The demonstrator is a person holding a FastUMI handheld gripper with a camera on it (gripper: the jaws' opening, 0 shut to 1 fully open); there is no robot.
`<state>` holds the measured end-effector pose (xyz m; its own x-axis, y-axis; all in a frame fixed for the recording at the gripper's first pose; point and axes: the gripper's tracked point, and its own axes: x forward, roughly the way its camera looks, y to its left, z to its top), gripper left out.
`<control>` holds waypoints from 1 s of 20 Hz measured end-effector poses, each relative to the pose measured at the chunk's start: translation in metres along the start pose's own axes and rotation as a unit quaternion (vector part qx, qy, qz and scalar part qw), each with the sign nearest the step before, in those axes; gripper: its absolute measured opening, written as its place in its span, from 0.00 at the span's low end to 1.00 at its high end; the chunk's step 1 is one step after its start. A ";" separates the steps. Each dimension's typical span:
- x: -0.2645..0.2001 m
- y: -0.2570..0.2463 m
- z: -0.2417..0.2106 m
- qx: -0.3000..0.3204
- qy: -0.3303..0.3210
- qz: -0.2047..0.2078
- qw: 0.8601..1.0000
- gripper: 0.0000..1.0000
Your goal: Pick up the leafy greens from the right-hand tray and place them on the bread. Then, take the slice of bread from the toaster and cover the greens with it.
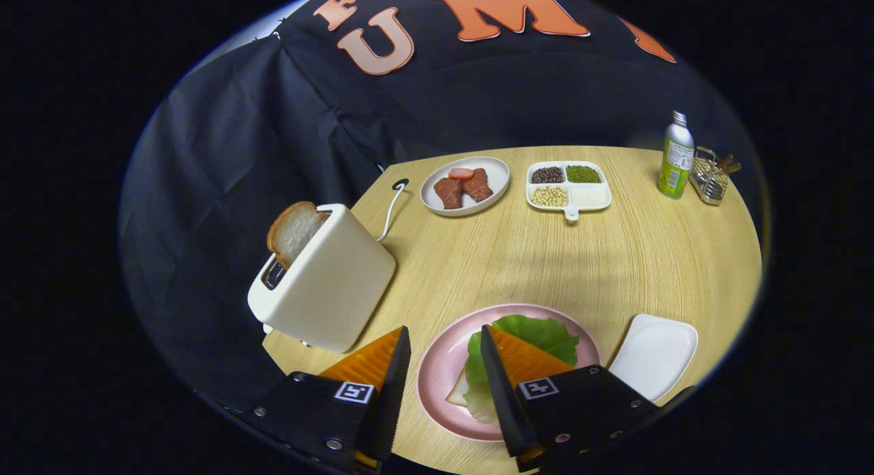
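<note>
Gripper [445,342] held released, nothing grasped. Greens [539,332] laid on bread [459,393] on pink plate [440,366], just ahead of fingers. Toast [295,231] seated upright in toaster [328,277], ahead-left; judged light, stiff, crumbly; best pinched across exposed top edge.

- The gripper [444,338] hangs with fingers apart over the near plate [437,366], nothing between them.
- On that plate, leafy greens [539,332] lie on bread [459,395].
- Left of it stands the toaster [328,277], a slice [293,231] in its slot.
- Right, just beside: a tray [655,352].
- Beyond: meat dish [466,185], divided dish [568,185] to its right, then bottle [676,157] and wire rack [710,178].
</note>
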<state>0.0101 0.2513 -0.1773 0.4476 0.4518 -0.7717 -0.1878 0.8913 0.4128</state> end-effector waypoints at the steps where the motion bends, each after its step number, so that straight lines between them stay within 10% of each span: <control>1: 0.000 0.008 0.007 0.000 0.000 0.004 1.000 0.65; 8: 0.013 0.064 0.048 -0.003 0.010 0.028 1.000 0.88; 20: 0.042 0.165 0.101 -0.038 0.031 0.071 0.996 0.88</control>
<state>0.0860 0.4135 -0.0931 0.3575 0.5728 -0.7376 -0.3114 0.8177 0.4841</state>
